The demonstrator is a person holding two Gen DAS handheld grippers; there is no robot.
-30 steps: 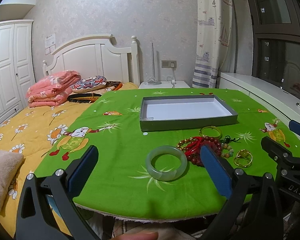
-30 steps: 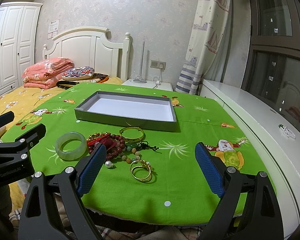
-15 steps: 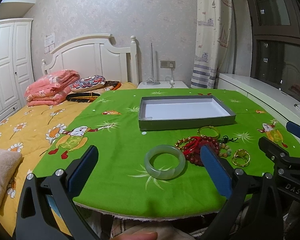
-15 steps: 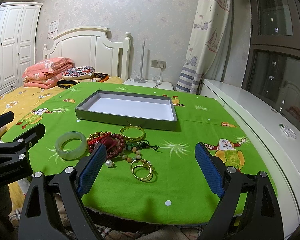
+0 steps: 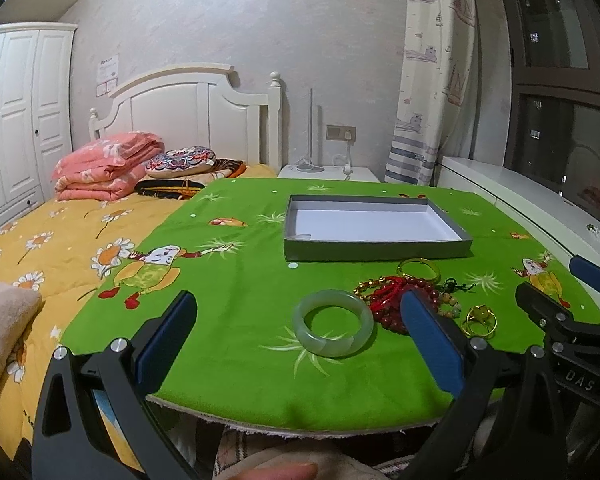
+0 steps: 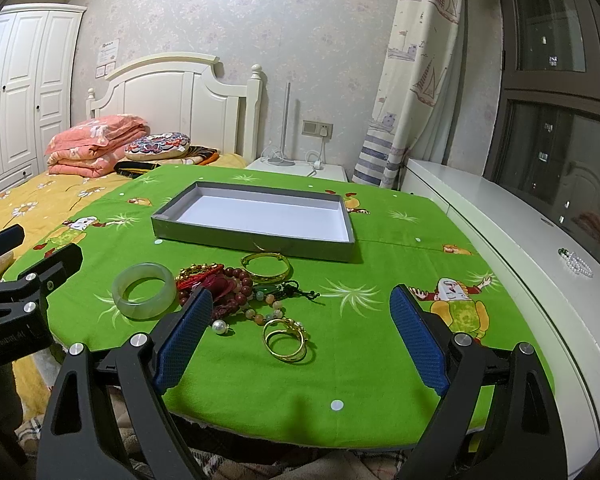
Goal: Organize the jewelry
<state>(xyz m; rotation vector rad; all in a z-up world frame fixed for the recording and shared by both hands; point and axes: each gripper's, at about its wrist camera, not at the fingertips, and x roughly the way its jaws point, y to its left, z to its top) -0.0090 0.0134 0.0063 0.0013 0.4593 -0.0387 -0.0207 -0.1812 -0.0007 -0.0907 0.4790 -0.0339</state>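
Observation:
A pale green jade bangle (image 5: 333,328) (image 6: 144,290) lies on the green cloth. Beside it sits a heap of red bead strands (image 5: 388,300) (image 6: 216,286), a gold bangle (image 5: 418,268) (image 6: 266,266), a pair of gold rings (image 5: 480,320) (image 6: 286,340) and a pearl (image 6: 219,326). An empty grey tray (image 5: 376,249) (image 6: 252,240) stands behind them. My left gripper (image 5: 296,336) is open, just short of the jade bangle. My right gripper (image 6: 300,332) is open, with the gold rings between its fingers' line of sight.
The green cloth covers a table (image 6: 380,360) whose front edge is just below both grippers. A bed (image 5: 60,248) with folded pink quilts lies to the left. A white window ledge (image 6: 520,232) with a bead string runs along the right.
Both grippers have stayed open and nearly still; the left view has shifted very slightly.

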